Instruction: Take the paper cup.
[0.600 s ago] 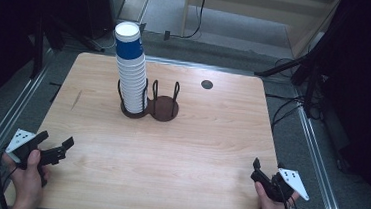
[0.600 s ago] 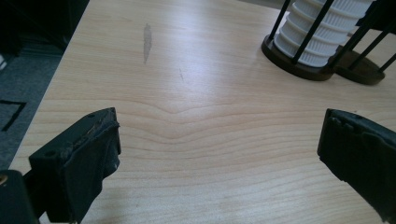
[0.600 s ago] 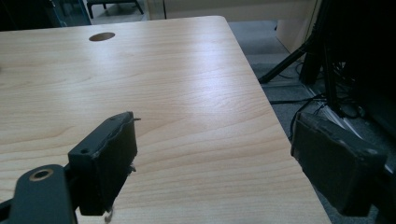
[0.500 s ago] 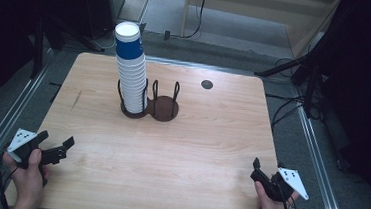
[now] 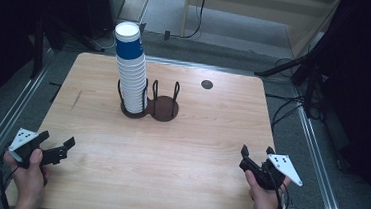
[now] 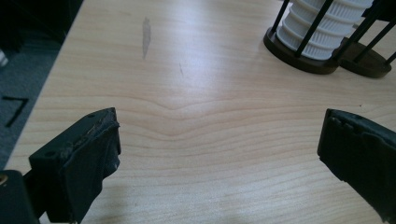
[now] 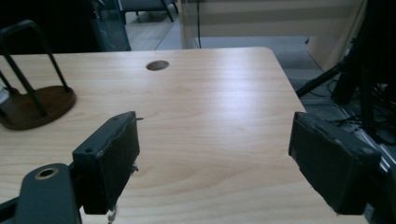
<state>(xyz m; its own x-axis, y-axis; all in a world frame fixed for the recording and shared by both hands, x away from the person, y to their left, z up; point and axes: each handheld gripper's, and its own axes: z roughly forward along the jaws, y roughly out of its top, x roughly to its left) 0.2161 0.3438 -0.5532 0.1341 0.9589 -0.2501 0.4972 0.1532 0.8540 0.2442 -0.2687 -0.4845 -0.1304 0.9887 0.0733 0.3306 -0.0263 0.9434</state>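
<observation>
I've got both claws parked at the near edge of the worktop (image 5: 96, 127), nothing in either one. The left claw (image 5: 55, 147) sits at the near left corner with its jaws spread wide over bare wood; the left gripper view confirms a broad empty gap. The right claw (image 5: 256, 155) is at the near right corner, jaws likewise splayed and holding nothing.

Well ahead of me, near the middle of the far half, the tall stack of paper cups (image 5: 131, 70) stands upright in the left ring of the dark wire cup holder (image 5: 149, 103), blue-banded cup on top. The right ring beside it is empty.

My read: this is the starting stance, with the reach not yet begun. Next I'd carry a claw forward and up to the top cup, close gently on its rim and lift straight up so the stack doesn't tip, then lower it into the empty ring.
</observation>
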